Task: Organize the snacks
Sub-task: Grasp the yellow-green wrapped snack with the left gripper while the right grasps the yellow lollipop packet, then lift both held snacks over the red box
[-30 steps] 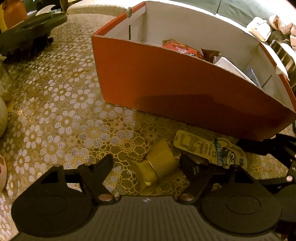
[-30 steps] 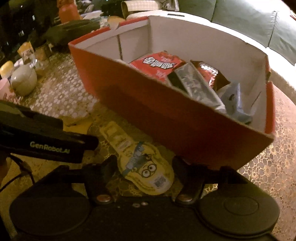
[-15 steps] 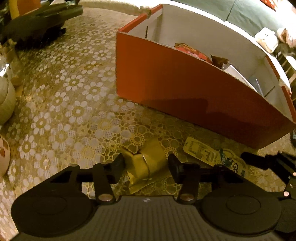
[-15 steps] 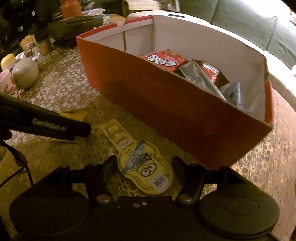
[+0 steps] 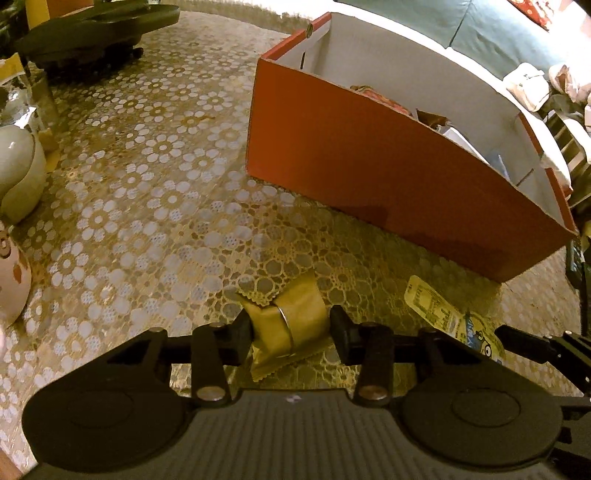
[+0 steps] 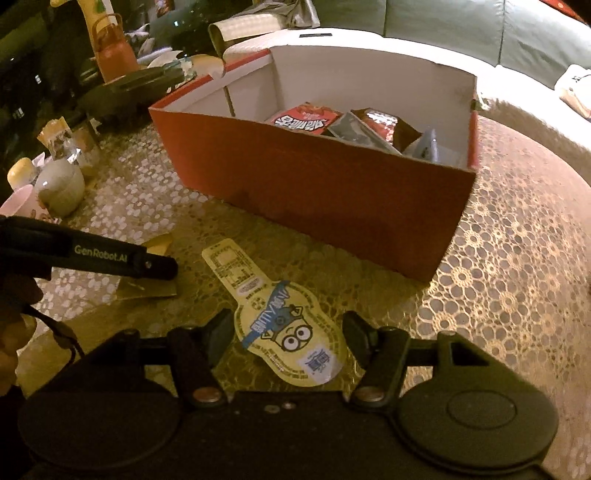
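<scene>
A red cardboard box [image 5: 388,177] with a white inside stands on the table and holds several snack packets [image 6: 306,120]; it also shows in the right wrist view [image 6: 325,192]. My left gripper [image 5: 291,326] has its fingers pressed on both sides of a small gold snack packet [image 5: 295,321] lying on the table. A flat yellow cartoon-face snack pouch [image 6: 284,325] lies on the table between the open fingers of my right gripper [image 6: 286,332], which do not touch it. The pouch also shows in the left wrist view [image 5: 447,317].
The table has a gold lace-pattern cloth [image 5: 147,192]. At the left stand a pale round pot [image 6: 61,184], a pink cup [image 6: 18,205] and a dark tray-like object [image 5: 92,33]. An orange bottle [image 6: 112,55] is at the back. A sofa [image 6: 480,33] lies behind the table.
My left gripper's fingers closed in on the gold packet. Both grippers drew back from the box. The right gripper stayed open around the yellow pouch.
</scene>
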A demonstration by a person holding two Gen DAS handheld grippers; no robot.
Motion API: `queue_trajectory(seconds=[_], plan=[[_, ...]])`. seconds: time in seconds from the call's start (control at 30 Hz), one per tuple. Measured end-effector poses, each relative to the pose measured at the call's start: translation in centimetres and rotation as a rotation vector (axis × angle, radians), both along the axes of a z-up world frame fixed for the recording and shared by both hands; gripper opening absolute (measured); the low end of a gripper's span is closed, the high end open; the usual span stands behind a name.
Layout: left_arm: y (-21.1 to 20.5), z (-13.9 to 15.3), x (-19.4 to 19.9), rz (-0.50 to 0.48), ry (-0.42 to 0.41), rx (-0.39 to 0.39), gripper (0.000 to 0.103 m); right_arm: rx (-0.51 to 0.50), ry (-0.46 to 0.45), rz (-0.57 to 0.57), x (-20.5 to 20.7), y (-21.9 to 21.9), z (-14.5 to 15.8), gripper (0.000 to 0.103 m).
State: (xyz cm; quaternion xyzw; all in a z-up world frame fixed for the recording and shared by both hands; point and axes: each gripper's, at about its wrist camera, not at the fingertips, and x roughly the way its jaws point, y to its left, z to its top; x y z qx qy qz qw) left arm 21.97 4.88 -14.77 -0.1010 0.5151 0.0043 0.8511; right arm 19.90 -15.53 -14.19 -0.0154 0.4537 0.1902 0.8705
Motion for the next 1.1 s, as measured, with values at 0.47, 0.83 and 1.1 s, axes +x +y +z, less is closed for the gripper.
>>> queue_trajectory(seconds=[0.47, 0.83, 1.1], plan=[[-1.1, 4.9, -3.6, -0.071, -0.102, 0.012, 0.043, 0.067, -0.062, -0.035, -3.5, -1.0, 4.2, 0.064], [-2.7, 10.4, -3.2, -0.135, -0.239, 0.034, 0.043, 0.088, -0.186, -0.073, -3.2, -2.4, 9.2, 0.064], [-4.3, 13.3, -0.7, -0.189, -0.321, 0.084, 0.043, 0.061, -0.254, -0.117, -0.2, -3.3, 11.7, 0.064]])
